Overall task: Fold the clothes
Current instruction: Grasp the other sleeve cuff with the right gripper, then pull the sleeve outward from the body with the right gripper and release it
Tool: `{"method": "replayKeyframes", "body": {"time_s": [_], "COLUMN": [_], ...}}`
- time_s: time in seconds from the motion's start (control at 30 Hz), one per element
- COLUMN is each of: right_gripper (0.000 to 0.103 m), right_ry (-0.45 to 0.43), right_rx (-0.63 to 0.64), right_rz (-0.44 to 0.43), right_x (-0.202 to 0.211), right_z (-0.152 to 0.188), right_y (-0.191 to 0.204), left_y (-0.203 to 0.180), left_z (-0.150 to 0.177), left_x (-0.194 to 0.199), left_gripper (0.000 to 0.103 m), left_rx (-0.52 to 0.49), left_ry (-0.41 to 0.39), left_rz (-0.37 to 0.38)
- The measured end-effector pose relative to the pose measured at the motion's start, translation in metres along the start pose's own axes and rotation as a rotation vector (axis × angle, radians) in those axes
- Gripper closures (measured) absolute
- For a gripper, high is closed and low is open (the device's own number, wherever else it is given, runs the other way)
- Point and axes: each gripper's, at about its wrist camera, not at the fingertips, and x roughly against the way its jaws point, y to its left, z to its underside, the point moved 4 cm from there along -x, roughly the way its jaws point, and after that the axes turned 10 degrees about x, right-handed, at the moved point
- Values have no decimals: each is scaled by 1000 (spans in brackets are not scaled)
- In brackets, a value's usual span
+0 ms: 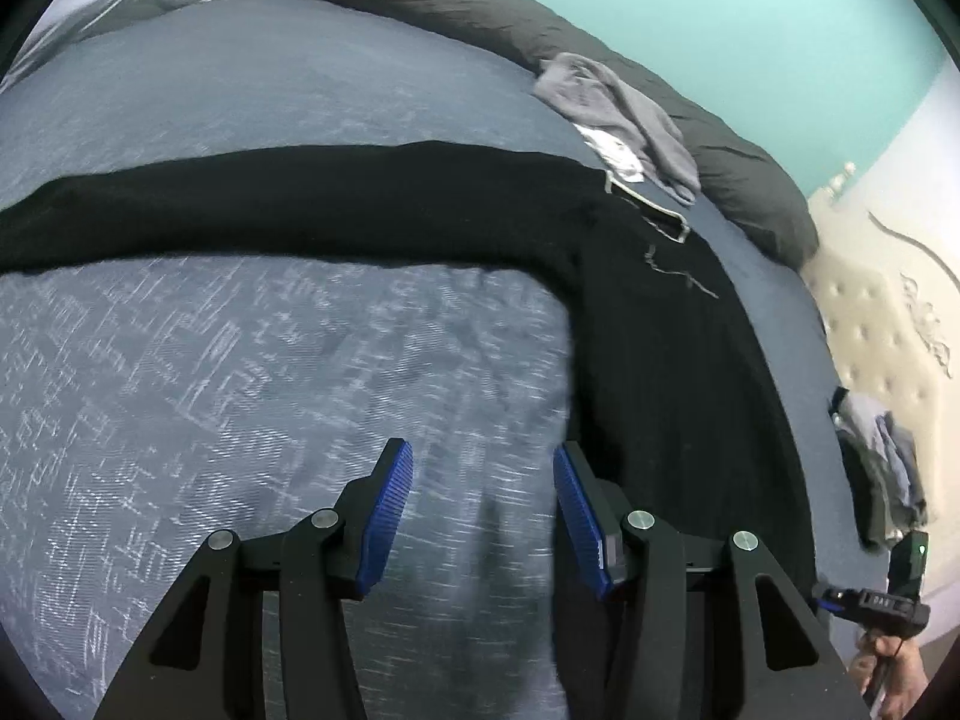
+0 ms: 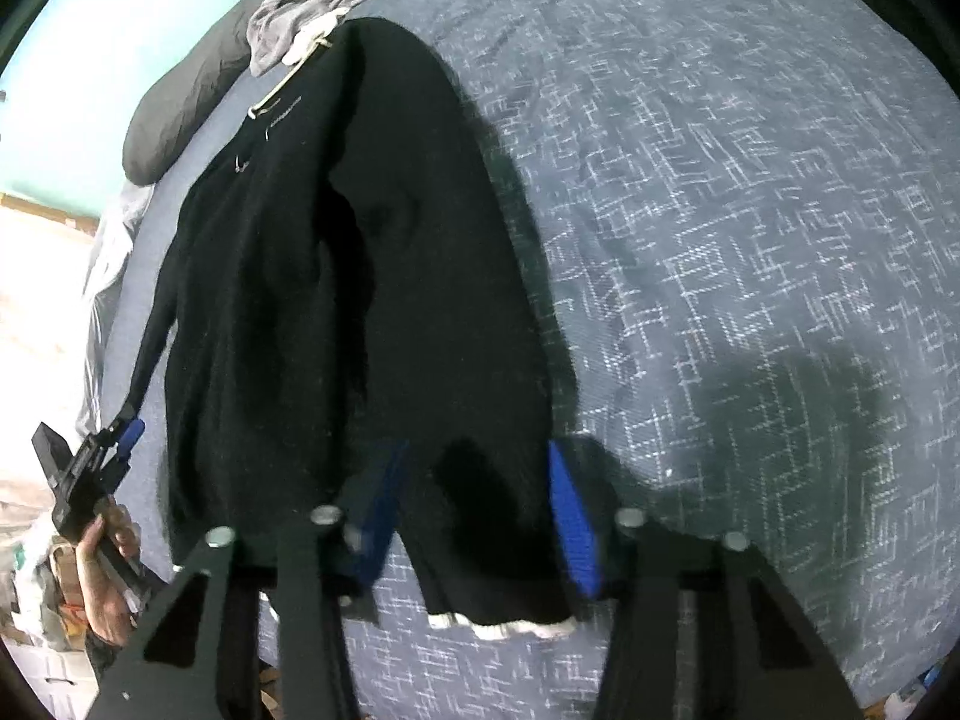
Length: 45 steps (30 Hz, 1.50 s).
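One black sweater [image 1: 372,204] lies spread on the bed [image 1: 240,360], one grey garment [image 1: 624,114] crumpled beside its collar. Two grippers: the left gripper [image 1: 483,516] hangs half-open over bare cover, just beside the sweater; the right gripper [image 2: 480,516] straddles the sweater's hem, pads not visibly pressing.

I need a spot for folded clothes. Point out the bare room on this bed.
Free: the blue-grey patterned duvet below the outstretched sleeve of the black sweater, and the wide stretch right of its body. Crowded: beside the dark grey pillow, where a crumpled grey garment lies.
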Motion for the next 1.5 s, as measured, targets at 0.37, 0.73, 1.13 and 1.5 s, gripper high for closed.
{"method": "replayKeyframes", "body": {"time_s": [0.37, 0.73, 1.13, 1.5], "right_gripper": [99, 99, 100, 100], "right_ry": [-85, -156, -197, -187], "right_rx": [30, 77, 46, -48], "right_rz": [55, 205, 378, 522], "right_x": [42, 105, 136, 133], "right_z": [-16, -71, -130, -161], "right_y": [-8, -41, -102, -175], "left_y": [23, 26, 26, 22], "left_z": [-6, -6, -5, -6], "left_x": [-5, -3, -9, -15], "left_gripper": [50, 50, 50, 50], "left_rx": [46, 50, 37, 10], "left_ry": [-16, -23, -12, -7], "left_rz": [-27, -31, -52, -69]}}
